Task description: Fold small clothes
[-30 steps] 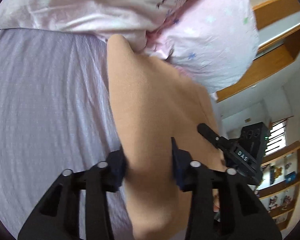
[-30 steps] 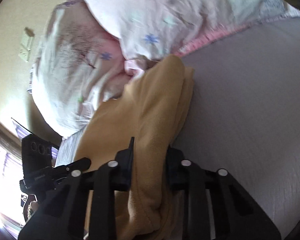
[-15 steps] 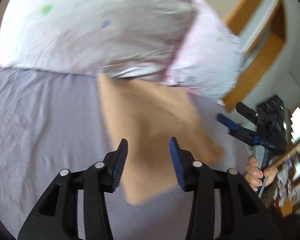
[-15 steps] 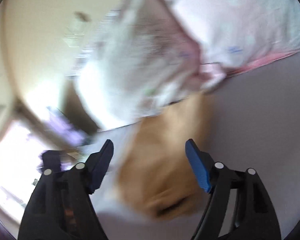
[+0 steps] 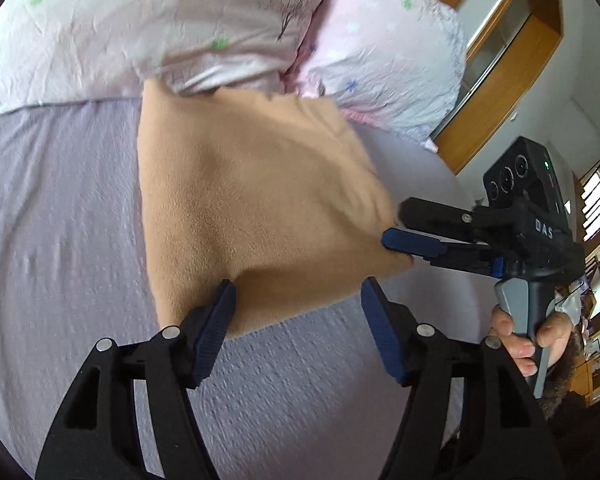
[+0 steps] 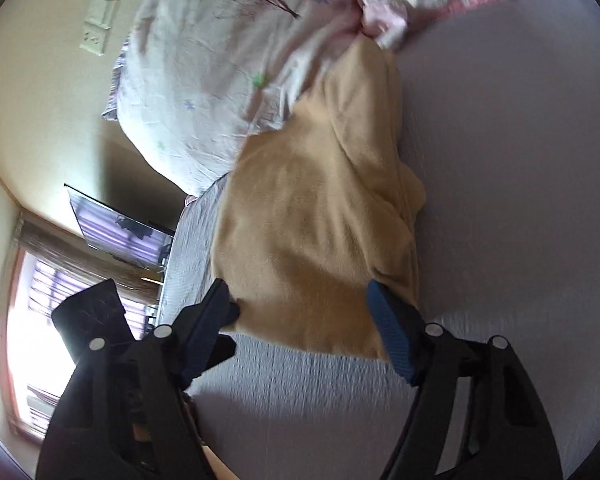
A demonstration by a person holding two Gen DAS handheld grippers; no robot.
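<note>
A tan fleece garment [image 5: 252,200] lies folded on the lilac bed sheet [image 5: 56,216], its far edge against the pillows. My left gripper [image 5: 298,300] is open and empty, its jaws wide apart just above the garment's near edge. My right gripper [image 6: 300,300] is open too, jaws spread at the garment's [image 6: 312,232] near edge. In the left wrist view the right gripper [image 5: 396,224] sits at the garment's right corner, held by a hand.
Two pale floral pillows [image 5: 172,24] lie at the head of the bed, touching the garment. A wooden cabinet [image 5: 500,52] stands to the right. A window [image 6: 32,320] and a dark screen [image 6: 116,228] lie beyond the bed's left side.
Both grippers were shut on the bunched garment a second ago. They have opened, let it drop flat on the sheet, and pulled back a little.
</note>
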